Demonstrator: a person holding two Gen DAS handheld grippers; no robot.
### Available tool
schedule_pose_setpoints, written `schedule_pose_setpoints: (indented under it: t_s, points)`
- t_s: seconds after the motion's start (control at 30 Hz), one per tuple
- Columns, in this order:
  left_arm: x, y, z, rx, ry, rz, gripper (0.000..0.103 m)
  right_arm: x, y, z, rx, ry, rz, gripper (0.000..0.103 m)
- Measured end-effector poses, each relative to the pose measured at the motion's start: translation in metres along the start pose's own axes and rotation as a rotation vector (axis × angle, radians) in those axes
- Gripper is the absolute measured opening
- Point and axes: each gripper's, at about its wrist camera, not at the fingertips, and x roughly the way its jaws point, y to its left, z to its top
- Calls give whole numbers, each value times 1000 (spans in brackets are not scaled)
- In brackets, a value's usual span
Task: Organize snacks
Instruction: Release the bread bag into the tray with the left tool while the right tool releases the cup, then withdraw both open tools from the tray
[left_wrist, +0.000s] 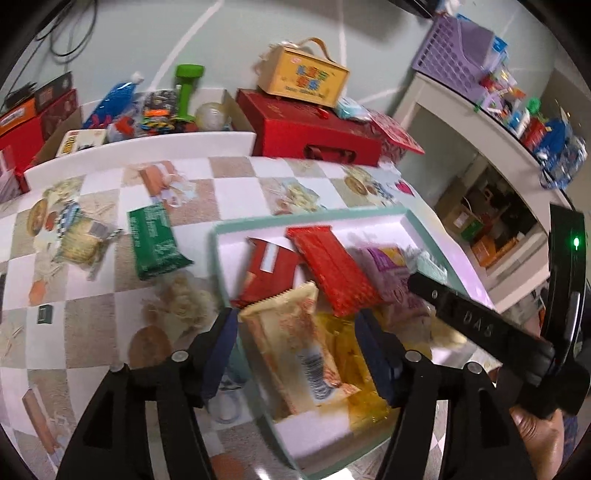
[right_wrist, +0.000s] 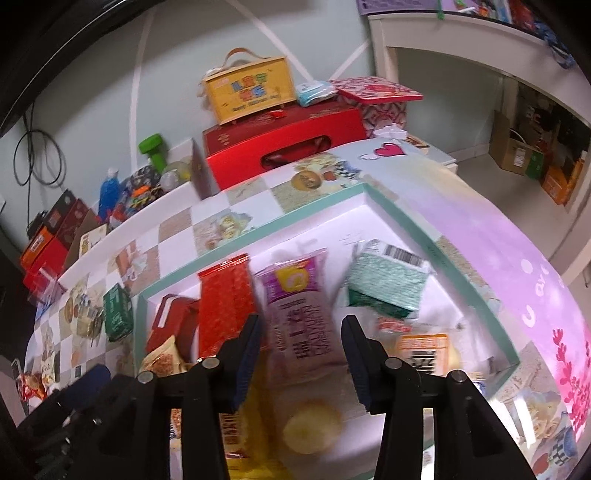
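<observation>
A white tray with a teal rim holds several snack packets. My left gripper hangs open over its near end, with a cream packet lying loose between the fingers beside a yellow packet. My right gripper is open above a purple packet that rests flat in the tray; one of its fingers reaches in from the right. A red packet, a dark red box and a teal packet also lie inside. A green packet lies on the checked tablecloth left of the tray.
A clear-wrapped snack lies further left on the cloth. Behind the table stand a red gift box with a yellow handled box on top and a carton of odds and ends. A white shelf with a purple basket is to the right.
</observation>
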Motion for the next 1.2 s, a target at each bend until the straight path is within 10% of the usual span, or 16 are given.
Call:
schedule_pose_setpoints:
  t_s: [0.67,1.2]
  points:
    - [0,95,-7,-211,-9,371,94,7,65,-13,-163,22,67,90]
    - [-3,96,-7,-176,-49,417,103,10,60,-13,-155,19,21,103]
